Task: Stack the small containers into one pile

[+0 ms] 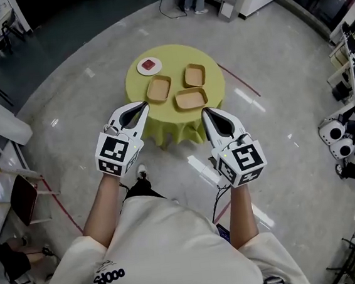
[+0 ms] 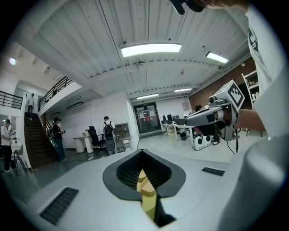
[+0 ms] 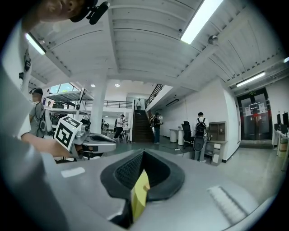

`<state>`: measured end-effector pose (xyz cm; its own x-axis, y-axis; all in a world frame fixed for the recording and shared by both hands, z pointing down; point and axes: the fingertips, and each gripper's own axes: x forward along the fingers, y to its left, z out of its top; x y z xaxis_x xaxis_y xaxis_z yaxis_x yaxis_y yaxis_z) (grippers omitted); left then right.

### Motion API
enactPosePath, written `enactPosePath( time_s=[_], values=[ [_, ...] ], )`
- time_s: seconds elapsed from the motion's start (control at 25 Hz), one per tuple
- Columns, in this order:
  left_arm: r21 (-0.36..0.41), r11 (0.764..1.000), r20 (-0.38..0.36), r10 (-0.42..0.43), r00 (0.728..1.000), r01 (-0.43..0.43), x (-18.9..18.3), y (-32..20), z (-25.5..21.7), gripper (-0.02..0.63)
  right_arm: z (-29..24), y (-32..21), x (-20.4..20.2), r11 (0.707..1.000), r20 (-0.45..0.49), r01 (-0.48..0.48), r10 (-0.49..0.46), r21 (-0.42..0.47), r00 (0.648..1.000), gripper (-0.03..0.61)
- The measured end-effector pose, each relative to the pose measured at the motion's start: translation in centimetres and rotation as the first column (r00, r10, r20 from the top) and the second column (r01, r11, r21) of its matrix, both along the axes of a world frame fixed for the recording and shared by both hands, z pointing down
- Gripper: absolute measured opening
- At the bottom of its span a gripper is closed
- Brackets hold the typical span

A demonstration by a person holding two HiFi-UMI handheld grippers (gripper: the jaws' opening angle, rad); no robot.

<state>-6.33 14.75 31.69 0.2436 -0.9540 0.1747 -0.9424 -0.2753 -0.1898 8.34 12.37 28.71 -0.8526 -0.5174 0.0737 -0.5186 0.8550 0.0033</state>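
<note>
On the round table (image 1: 212,85), draped in a yellow-green cloth, three small tan containers sit apart from one another and unstacked: one at the left (image 1: 158,88), one at the far right (image 1: 194,75), and one nearest the person (image 1: 190,98). Just beyond them lies a white plate (image 1: 142,70) with a red piece (image 1: 150,63) on it.

Both grippers hang in the air short of the table, side by side and pointed toward it. The left gripper (image 1: 143,104) has its jaws clenched together with nothing between them. Its own view (image 2: 143,173) shows only a thin yellow strip in the seam, with the ceiling lights and the room beyond. The right gripper (image 1: 204,111) is likewise closed on nothing (image 3: 140,173), with the same yellow sliver showing between its jaws.

Writing is scarce. Each gripper carries a cube with black-and-white square markers — patterns, not words — on the left cube (image 1: 114,152) and the right cube (image 1: 247,159). The person's cream shirt (image 1: 170,252) bears dark print near the left sleeve, something like "S6000", though I cannot be sure of the letters. Red signs on the glass doors (image 2: 145,118) in the left gripper view are too small to read.
</note>
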Motion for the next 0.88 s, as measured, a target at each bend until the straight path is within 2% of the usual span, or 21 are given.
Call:
enactPosePath(
  time_s=[0.16, 0.4, 0.64, 0.88],
  values=[
    [-0.021, 1.0, 0.032, -0.001, 0.999, 0.001, -0.5, -1.5, 0.9, 0.004, 0.8, -1.3, -0.4, 1.0, 0.004, -0.001, 0.001, -0.029, 1.0, 0.009],
    [-0.028, 0.999, 0.037, 0.028, 0.999, -0.027, -2.4, -6.1, 2.4, 0.005, 2.5, -5.6, -2.4, 0.998, -0.025, -0.053, 0.052, -0.046, 0.998, 0.009],
    [-0.05, 0.998, 0.054, 0.048, 0.997, -0.046, -6.4, -12.0, 3.4, 0.005, 3.5, -10.8, -6.8, 0.996, -0.073, -0.058, 0.053, -0.07, 0.996, 0.009],
    [-0.101, 0.992, 0.051, 0.08, 0.996, -0.074, -10.1, -17.6, 4.6, 0.005, 4.3, -16.1, -10.3, 0.988, -0.08, -0.094, 0.084, -0.124, 0.993, 0.009]
  ],
)
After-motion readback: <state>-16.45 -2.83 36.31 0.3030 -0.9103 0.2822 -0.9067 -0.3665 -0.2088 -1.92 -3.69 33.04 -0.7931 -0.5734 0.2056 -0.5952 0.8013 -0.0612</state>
